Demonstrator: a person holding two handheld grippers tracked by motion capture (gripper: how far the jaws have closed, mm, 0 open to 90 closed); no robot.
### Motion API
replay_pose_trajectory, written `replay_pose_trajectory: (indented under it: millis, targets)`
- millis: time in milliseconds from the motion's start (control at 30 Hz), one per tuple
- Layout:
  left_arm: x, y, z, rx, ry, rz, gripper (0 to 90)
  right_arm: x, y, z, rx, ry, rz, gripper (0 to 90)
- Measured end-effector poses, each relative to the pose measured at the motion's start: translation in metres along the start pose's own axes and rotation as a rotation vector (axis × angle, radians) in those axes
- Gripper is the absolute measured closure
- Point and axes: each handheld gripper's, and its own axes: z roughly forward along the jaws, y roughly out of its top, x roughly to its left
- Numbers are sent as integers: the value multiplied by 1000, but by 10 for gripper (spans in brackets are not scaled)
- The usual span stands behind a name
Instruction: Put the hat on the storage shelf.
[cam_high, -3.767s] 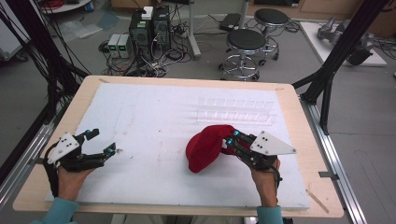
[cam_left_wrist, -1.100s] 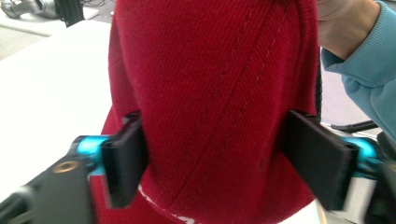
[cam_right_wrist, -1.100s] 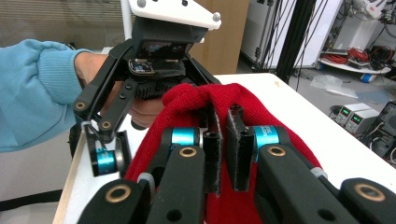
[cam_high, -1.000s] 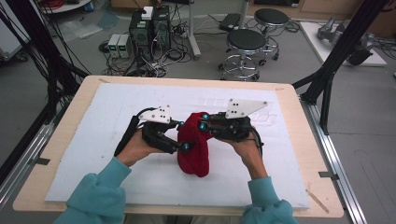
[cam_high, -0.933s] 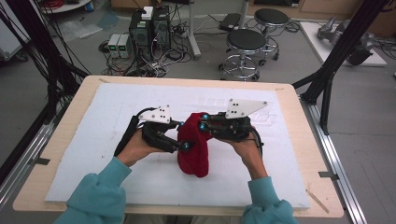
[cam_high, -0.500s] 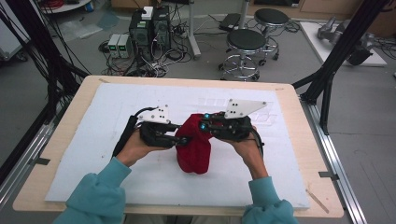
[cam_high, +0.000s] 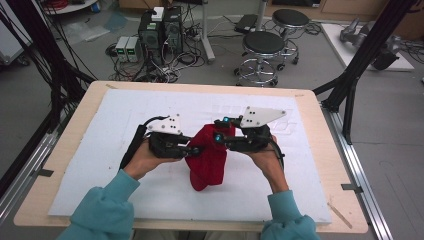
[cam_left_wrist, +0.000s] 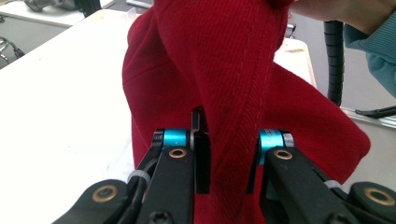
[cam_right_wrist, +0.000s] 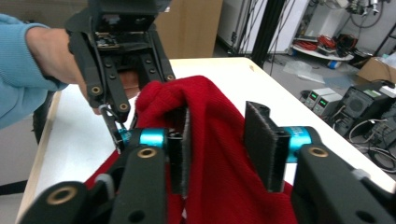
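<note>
Currently a handover of the red cloth (cam_high: 207, 160) is in progress, judged from both tools meeting on it near the centre of the counter (cam_high: 75, 200).

Left side: the left hand-held gripper (cam_high: 192, 149) comes in from about 9 o'clock of the cloth. Its jaws have just been closing, and in the left gripper view the pads are pinching a seamed fold of the red cloth (cam_left_wrist: 233, 93) between them. Grip looks firm and sits on the hem ridge.

Centre: the cloth is gathered into a raised bunch, top held up between the two tools, lower part draping down to the white sheet (cam_high: 100, 150) toward 6 o'clock.

Right side: the right hand-held gripper (cam_high: 218, 136) enters from about 3 o'clock. Its jaws have just been opening; in the right gripper view the pads (cam_right_wrist: 261, 144) stand spread, with the red fabric (cam_right_wrist: 219, 154) between them. The right pad is clearly off the cloth; contact at the left pad cannot be told.

Step in hand, as judged: the right side lets go while the left takes the hold.

Next move calls for: right tool to back off toward 3 o'clock without snagging, then re-grip another edge so the cloth can be spread or folded.
</note>
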Motion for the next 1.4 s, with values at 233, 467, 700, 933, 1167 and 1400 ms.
replay_pose_trajectory:
  millis: [233,467,700,933,1167,1400]
  targets:
    - [-1,-1,-2,8,10,2,835,0,-1,-2,1,-45,19,469]
    - [0,-1,-4,20,16,-1,843,-3,-2,-6,-9,-93,66,286]
    - [1,-3,-6,17,37,-9,845,-4,-3,-10,-24,-113,89,240]
    - [3,-2,-7,-5,67,-30,846,-2,-3,-12,-24,-121,106,202]
    - [6,0,-8,-15,109,-61,846,5,0,-15,-42,-126,120,181]
    - [9,7,-9,-42,148,-90,845,16,3,-19,-49,-140,123,181]
